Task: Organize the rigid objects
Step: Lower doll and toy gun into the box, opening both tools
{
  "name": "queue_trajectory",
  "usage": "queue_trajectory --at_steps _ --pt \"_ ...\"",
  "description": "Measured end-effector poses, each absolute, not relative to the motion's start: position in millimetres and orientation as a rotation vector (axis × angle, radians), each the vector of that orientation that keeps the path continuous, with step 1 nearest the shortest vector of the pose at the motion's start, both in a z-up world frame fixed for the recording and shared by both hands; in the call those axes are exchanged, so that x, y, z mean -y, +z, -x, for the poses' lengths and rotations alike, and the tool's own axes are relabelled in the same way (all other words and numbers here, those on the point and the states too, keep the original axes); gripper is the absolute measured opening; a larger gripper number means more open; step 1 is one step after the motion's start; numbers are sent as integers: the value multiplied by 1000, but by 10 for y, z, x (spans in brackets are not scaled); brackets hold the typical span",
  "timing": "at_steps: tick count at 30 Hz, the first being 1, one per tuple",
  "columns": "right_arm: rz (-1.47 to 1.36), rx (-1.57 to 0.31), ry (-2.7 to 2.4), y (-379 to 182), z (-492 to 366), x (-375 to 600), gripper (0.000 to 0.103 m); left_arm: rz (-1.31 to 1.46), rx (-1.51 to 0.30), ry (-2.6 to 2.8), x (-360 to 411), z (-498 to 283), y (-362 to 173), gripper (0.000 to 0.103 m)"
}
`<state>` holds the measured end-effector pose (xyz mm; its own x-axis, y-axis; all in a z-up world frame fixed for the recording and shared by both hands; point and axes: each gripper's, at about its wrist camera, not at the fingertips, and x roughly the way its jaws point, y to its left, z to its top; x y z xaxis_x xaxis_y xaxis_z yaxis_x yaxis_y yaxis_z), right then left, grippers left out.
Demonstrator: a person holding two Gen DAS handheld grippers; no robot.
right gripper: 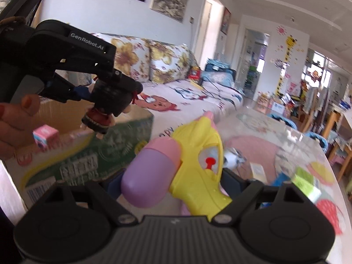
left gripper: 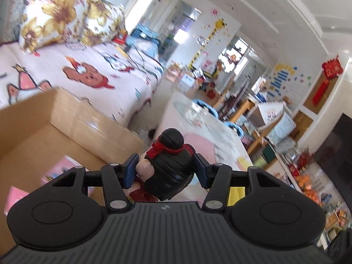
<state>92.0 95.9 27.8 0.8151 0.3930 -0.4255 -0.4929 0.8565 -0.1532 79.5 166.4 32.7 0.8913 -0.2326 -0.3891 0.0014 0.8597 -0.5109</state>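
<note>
Left gripper (left gripper: 164,171) clamped on a small toy figure (left gripper: 169,165), blue pads (left gripper: 129,171) pressing its black body from both sides, jaws fairly narrow. Figure's long axis along the fingers in the left wrist view: black head with red band pointing away from the camera, red legs tucked back toward the gripper body. Seen from the right wrist view, same left gripper (right gripper: 105,92) held above the near rim of the cardboard box (right gripper: 88,149), figure (right gripper: 103,114) hanging tilted, feet down and toward the box, head up among the fingers. Bare fingers (right gripper: 13,121) of the person wrapped on the handle, at the left edge.

Right gripper (right gripper: 173,180) closed on a yellow toy water gun (right gripper: 198,151), jaws spread wide around its body. Long axis running away from the camera and slightly upward, pink muzzle tip pointing toward the sofa (right gripper: 187,96) beyond the box; purple-and-pink tank (right gripper: 151,171) lying on the left flank, toward the box. Gun held off the table, just to the right of the box.

Inside the box, a pink small carton (right gripper: 45,136) against the near left wall. Glass-topped table (right gripper: 286,136) stretching right of the box, a green-and-white packet (right gripper: 305,182) lying on it, well apart from the box.
</note>
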Motion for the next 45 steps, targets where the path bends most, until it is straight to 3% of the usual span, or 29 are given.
queue_trajectory --at_steps 9,25,29,30,32,36,45 --pt "266 -369 684 482 -1325 -1718 89 480 -423 152 -1940 -812 280 65" --pt "429 -470 905 178 -1471 -2589 90 508 -502 304 -2096 -637 227 65" --pt "445 -480 912 157 -1421 -2625 97 515 -520 312 -2107 -628 225 62" --pt "449 -473 903 175 -1394 -2602 97 514 -519 312 -2102 -614 229 65" --pt "454 -451 882 229 -1315 -2530 98 508 -510 323 -2082 -610 248 84" --pt "437 -390 804 379 -1149 -2303 100 449 -492 335 -1987 -615 290 98" --pt "308 -339 528 504 -775 -1557 102 270 -452 295 -1578 -540 421 103"
